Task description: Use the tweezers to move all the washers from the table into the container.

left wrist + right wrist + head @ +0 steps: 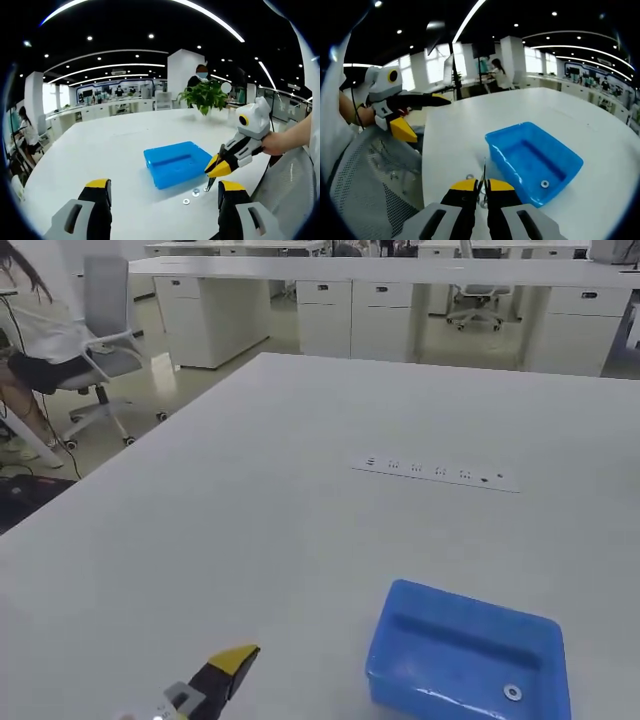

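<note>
The right hand-held gripper (481, 186) clamps the tweezers (484, 172) near two washers (195, 192) on the desk (100, 150); the left hand-held gripper (164, 187) is apart. One washer (545, 184) lies in the container (506, 150).

- This was an open-plan office, perhaps a lab of the office kind. A broad white surface (300, 490) ran across the head view, with a socket strip (435, 473) set flush into it right of centre.
- Along the top of the head view stood rows of white desks (380, 270) with drawer cabinets (325, 320) beneath.
- At upper left, a person (45, 335) sat on a grey swivel chair (106, 300) on castors.
- In the left gripper view, recessed spotlights (90, 38) and long curved light strips (107, 66) crossed a dark ceiling. Below them, right of centre, were a white column (182, 72) and a potted plant (205, 95).
- A white mesh chair back (375, 170) sat at the lower left of the right gripper view.
</note>
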The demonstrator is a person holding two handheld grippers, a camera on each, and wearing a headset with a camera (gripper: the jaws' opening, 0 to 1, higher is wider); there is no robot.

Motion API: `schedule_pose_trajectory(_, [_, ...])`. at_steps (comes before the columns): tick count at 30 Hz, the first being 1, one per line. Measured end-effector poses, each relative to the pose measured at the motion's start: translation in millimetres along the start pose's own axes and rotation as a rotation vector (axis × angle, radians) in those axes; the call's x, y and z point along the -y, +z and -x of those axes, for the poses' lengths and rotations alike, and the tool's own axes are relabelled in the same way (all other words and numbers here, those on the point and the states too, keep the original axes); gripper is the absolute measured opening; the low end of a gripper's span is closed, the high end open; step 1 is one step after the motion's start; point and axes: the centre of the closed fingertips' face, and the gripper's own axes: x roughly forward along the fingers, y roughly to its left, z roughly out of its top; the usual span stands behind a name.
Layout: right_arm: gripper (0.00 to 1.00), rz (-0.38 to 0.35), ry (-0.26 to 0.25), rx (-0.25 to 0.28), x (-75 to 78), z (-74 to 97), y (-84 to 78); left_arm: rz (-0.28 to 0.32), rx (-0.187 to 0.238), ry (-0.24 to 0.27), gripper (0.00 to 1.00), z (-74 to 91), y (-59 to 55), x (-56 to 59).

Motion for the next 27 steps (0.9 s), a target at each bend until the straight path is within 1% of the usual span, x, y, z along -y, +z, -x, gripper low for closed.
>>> schedule_pose_trajectory(3, [0.04, -0.005, -0.004, 0.011, 1.7, 0.1, 2.8, -0.004, -0.004, -0.001, 0.89, -0.5, -0.7, -0.2])
schedule_pose_trajectory(5, [0.04, -0.040, 0.022, 0.010, -0.9, -2.8, 2.2, -0.006, -0.008, -0.003, 0.89, -0.8, -1.1, 0.2])
schedule_pose_trajectory(6, [0.04, -0.033, 0.020, 0.004, -0.8, -3.6, 1.1, -0.008, -0.009, -0.002, 0.89, -0.9, -1.4, 0.1])
schedule_pose_trajectory(7, [0.03, -0.003, 0.014, -0.005, -1.3, -3.9, 0.0, -0.009, -0.011, -0.003, 0.89, -1.0, -1.8, 0.4])
schedule_pose_trajectory(12, [0.04, 0.009, 0.011, -0.001, -3.8, -3.5, 4.7, -0.012, -0.013, -0.005, 0.89, -1.0, -2.4, 0.8])
schedule_pose_trajectory(14, [0.04, 0.020, 0.006, -0.009, -3.2, -3.6, 4.5, -0.011, -0.014, -0.006, 0.89, -0.9, -2.6, 0.7])
schedule_pose_trajectory(17, [0.04, 0.033, 0.000, -0.025, -2.6, -3.6, 2.9, -0.011, -0.012, -0.012, 0.89, -0.8, -2.3, 1.7])
schedule_pose_trajectory(19, [0.04, 0.038, -0.002, -0.038, -2.4, -3.9, 1.2, -0.002, 0.001, -0.024, 0.89, -0.7, 0.0, 4.1])
schedule_pose_trajectory(20, [0.04, 0.049, -0.011, -0.045, -1.7, -4.1, 0.2, -0.003, 0.002, -0.024, 0.89, -0.7, 0.1, 4.1])
schedule_pose_trajectory(22, [0.04, 0.053, -0.003, -0.059, -2.9, -5.1, -2.7, -0.007, -0.005, -0.020, 0.89, -0.6, -1.1, 3.5])
schedule_pose_trajectory(23, [0.04, 0.048, 0.005, -0.043, -4.5, -5.6, -0.4, -0.007, -0.007, -0.020, 0.89, -0.8, -1.4, 3.6])
schedule_pose_trajectory(25, [0.04, 0.040, 0.016, -0.044, -6.9, -6.4, -1.2, -0.006, -0.003, -0.020, 0.89, -0.6, -0.7, 3.7])
schedule_pose_trajectory(27, [0.04, 0.048, 0.012, -0.040, -7.6, -8.0, -0.3, -0.004, 0.000, -0.020, 0.89, -0.2, -0.1, 3.7])
